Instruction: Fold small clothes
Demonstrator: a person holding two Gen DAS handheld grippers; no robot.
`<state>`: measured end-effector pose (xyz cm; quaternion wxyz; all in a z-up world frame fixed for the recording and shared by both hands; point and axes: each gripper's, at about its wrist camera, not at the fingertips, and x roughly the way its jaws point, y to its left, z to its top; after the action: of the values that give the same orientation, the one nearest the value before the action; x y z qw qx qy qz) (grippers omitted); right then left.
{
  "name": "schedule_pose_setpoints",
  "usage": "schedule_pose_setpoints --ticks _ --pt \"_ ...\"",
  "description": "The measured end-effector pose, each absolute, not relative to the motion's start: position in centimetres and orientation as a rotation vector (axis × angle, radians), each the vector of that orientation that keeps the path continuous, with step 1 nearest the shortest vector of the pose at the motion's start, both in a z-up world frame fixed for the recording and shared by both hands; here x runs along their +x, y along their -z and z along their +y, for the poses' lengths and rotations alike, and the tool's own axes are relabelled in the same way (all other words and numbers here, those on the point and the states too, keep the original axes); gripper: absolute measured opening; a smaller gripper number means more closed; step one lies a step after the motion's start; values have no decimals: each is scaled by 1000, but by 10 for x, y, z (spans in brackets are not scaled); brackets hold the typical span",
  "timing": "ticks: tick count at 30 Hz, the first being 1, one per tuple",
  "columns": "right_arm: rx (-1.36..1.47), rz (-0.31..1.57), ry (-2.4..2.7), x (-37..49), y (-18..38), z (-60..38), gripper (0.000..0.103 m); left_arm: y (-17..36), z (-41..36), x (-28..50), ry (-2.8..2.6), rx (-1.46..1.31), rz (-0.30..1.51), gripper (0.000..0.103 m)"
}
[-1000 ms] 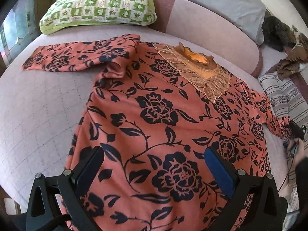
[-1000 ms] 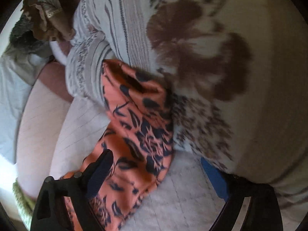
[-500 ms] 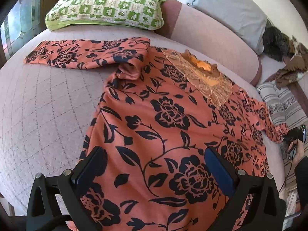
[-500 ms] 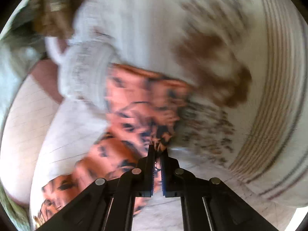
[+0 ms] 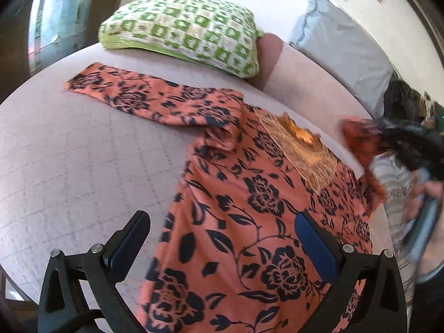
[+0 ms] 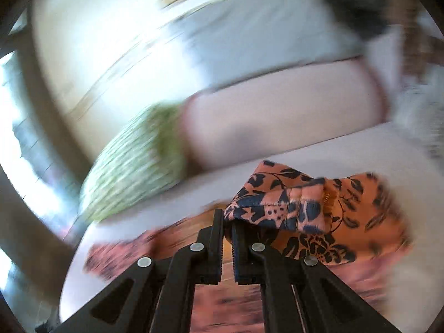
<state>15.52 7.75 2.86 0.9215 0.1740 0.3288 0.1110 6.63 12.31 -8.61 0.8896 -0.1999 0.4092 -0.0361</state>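
**Right sleeve lifted, left tool waiting wide**

A green-and-white checked pillow (image 5: 183, 30) lay at the far left end of the pale pink quilted bed (image 5: 69, 166), with a rounded pink bolster (image 5: 302, 83) behind it and a grey pillow (image 5: 344, 44) leaning further right. The orange long-sleeved top with a dark blue flower print (image 5: 249, 222) was spread flat on the bed, front up, its gold lace collar panel (image 5: 302, 149) toward the bolster. The top's left-hand sleeve (image 5: 144, 97) stretched out flat across the quilt toward the checked pillow, with a small fold where it met the shoulder.

The left tool (image 5: 222, 244) hovered over the lower part of the top, its blue-padded fingers (image 5: 313, 241) spread wide, one above the bare quilt beside the hem edge and the other above the printed fabric, gripping nothing.

Further right, the other sleeve (image 5: 363, 144) was raised off the bed (blurred in the left wrist view), and the black right tool (image 5: 410, 144) stood at its end, beside a striped grey-and-white cloth (image 5: 394, 183).

In the right wrist view, the right tool (image 6: 227, 222) had its jaws drawn close together, pinching the cuff of that sleeve (image 6: 277, 205), which bunched just past the fingertips and hung above the rest of the top (image 6: 360, 222). The background there was heavily smeared; the checked pillow (image 6: 133, 172) and the bolster (image 6: 277, 122) could be made out behind.
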Motion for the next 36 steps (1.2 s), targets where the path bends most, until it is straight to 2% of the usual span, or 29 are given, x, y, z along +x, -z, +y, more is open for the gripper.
schedule_pose_setpoints --ticks 3,6,7,9,10,11,14,17,22,24,26,30,31,32,33,34,35,36 --pt "285 881 -283 168 35 130 9 89 135 65 70 -481 852 103" --pt "188 1009 -267 152 78 136 18 92 141 63 72 -526 850 103" --pt "203 1001 -274 145 82 124 26 92 142 63 68 -532 849 103" --pt "262 965 -261 137 76 97 55 94 142 63 56 -535 854 103" --pt "305 943 -238 138 72 82 79 95 141 64 60 -537 857 103" --pt "352 916 -214 136 66 68 82 95 139 66 66 -536 861 103" --pt "441 901 -192 139 59 34 82 93 125 73 79 -500 873 103" --pt "479 922 -196 144 62 11 82 84 89 93 89 -315 903 103" --pt "552 903 -183 132 72 -26 82 71 -8 138 158 179 875 103" --pt "552 890 -191 125 74 -34 82 78 -57 155 181 432 825 103" --pt "543 880 -201 121 76 -36 82 88 -84 171 185 559 801 103" --pt "521 846 -237 113 77 -45 82 110 -101 206 191 619 881 101" --pt "516 838 -244 111 77 -47 82 111 -102 209 185 625 880 94" --pt "511 826 -250 108 79 -49 82 111 -97 216 172 598 895 82" --pt "510 823 -250 108 80 -51 82 109 -90 224 161 535 915 74" --pt "515 825 -252 108 83 -53 82 105 -78 232 144 438 936 58" --pt "522 832 -263 109 85 -54 82 101 -65 238 124 348 950 53" --pt "522 836 -269 110 86 -55 82 97 -47 244 88 242 953 53"
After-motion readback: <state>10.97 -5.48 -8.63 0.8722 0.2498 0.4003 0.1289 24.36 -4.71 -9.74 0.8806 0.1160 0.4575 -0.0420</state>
